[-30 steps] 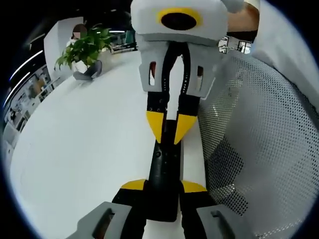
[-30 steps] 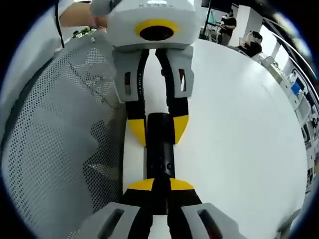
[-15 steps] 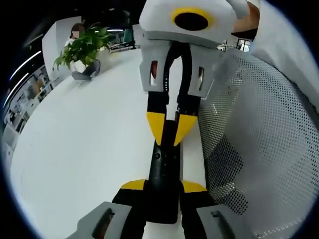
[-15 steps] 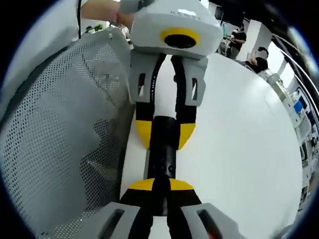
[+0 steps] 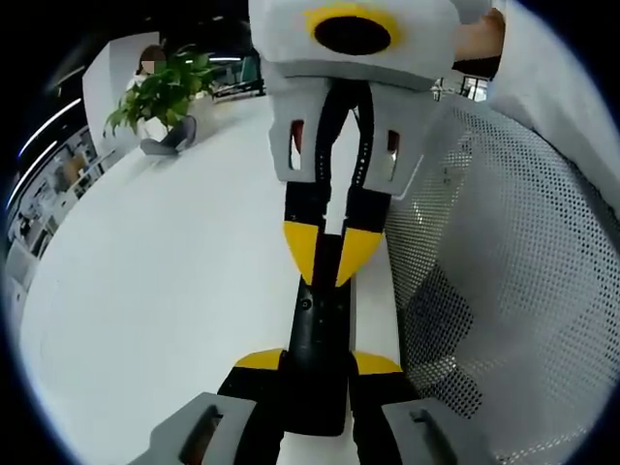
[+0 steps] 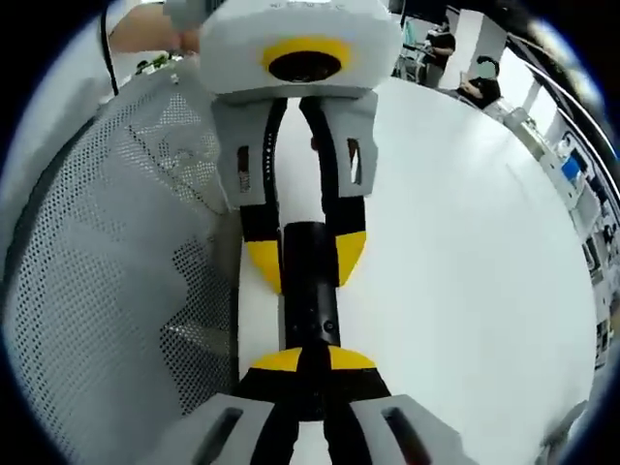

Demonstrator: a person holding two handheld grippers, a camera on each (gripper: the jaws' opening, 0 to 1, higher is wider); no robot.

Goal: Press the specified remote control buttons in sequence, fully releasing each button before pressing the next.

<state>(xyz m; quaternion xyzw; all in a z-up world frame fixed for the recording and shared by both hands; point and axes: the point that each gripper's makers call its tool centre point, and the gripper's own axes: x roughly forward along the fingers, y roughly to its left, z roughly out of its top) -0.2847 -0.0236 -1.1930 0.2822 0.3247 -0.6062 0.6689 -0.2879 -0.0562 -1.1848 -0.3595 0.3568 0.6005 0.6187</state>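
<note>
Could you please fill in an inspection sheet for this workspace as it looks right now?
Surface: white table, bare around the work.
Job's things: black remote lying lengthwise between the two grippers; its buttons are too small to read.
Clutter: nothing seen.
Grippers: left gripper shut on the remote's near end; right gripper has its yellow tips together at the remote's far end, but whether it is pressing a button cannot be told.
Cables: a thin dark cord beside the person's sleeve.
Surroundings: white mesh chair close beside the remote; potted plant at the table's far edge; office with people behind.
</note>
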